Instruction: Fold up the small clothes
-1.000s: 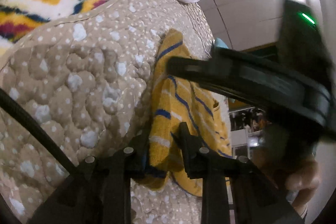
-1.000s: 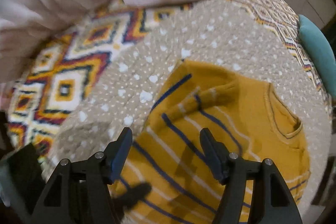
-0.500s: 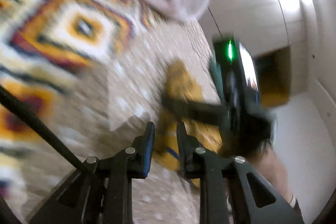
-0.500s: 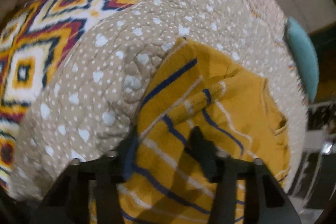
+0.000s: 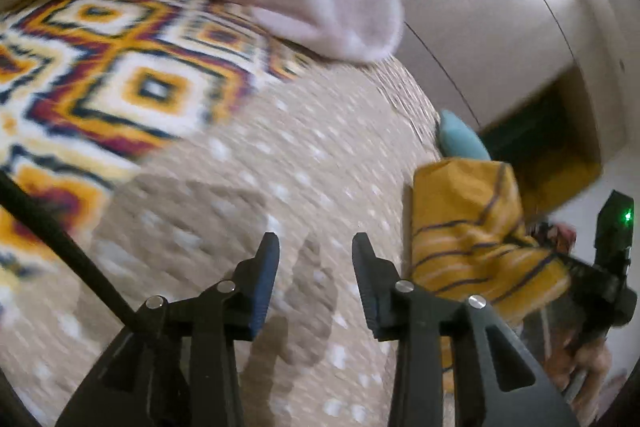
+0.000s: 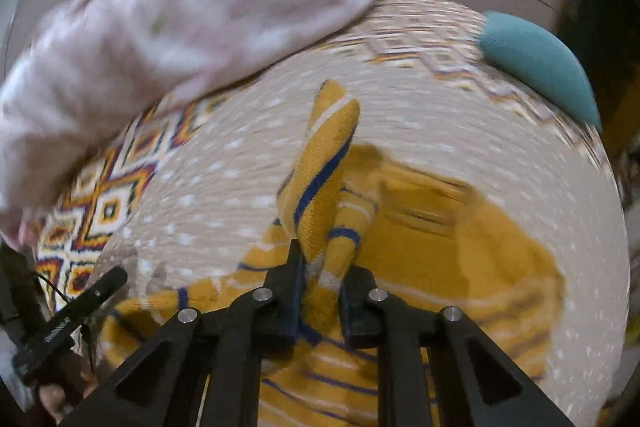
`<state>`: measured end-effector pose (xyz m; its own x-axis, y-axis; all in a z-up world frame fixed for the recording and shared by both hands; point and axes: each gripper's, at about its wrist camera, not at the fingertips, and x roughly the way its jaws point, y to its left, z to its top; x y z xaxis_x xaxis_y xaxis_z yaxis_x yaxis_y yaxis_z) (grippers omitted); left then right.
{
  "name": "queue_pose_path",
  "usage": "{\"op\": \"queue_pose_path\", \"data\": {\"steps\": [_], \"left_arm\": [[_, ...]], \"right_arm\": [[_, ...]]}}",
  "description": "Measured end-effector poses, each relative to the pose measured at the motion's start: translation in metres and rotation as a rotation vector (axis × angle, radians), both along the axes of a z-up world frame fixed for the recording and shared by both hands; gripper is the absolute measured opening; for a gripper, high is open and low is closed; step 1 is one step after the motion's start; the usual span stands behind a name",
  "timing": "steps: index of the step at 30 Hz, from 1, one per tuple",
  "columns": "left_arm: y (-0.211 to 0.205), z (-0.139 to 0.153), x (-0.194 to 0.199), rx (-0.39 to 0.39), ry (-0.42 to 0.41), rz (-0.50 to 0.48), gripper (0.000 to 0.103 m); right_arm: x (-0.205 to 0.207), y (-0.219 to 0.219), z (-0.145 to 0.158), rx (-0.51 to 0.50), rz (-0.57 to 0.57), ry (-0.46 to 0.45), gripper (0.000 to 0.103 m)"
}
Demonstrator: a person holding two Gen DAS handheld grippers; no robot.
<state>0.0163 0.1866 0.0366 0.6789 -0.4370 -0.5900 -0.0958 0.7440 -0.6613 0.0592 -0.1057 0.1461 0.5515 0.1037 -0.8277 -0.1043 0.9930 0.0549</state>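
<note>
Near the dotted quilt's (image 6: 224,163) right edge lies the mustard striped sweater (image 6: 460,239); the right gripper (image 6: 320,267) pinches its bunched sleeve, lifted probably to fold inward. Beside it, the left gripper (image 5: 316,267) hovers, jaws spread, holding nothing.

Striped yellow garment (image 6: 460,247): one, on the bed
Grippers: two, the left gripper (image 5: 314,267) and the right gripper (image 6: 320,279)
Pink blanket (image 6: 180,11): one, at the bed's far edge
Teal cushion (image 6: 536,59): one, at the bed's far right corner
Dotted beige quilt (image 5: 280,167): one
Patterned bedcover (image 5: 120,75): one
</note>
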Motion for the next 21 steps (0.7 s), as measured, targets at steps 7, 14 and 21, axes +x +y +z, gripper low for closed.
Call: {"op": "queue_pose_path", "data": {"steps": [7, 14, 21], "left_arm": [[-0.101, 0.017, -0.017, 0.074, -0.004, -0.262, 0.038], [-0.185, 0.031, -0.017, 0.183, 0.015, -0.399, 0.04], [-0.225, 0.051, -0.034, 0.324, -0.038, -0.421, 0.047]], "right_arm": [[-0.074, -0.202, -0.045, 0.187, -0.284, 0.005, 0.013], [-0.127, -0.297, -0.101, 0.375, -0.475, 0.002, 0.007], [-0.164, -0.289, -0.062, 0.531, -0.299, -0.149, 0.056]]}}
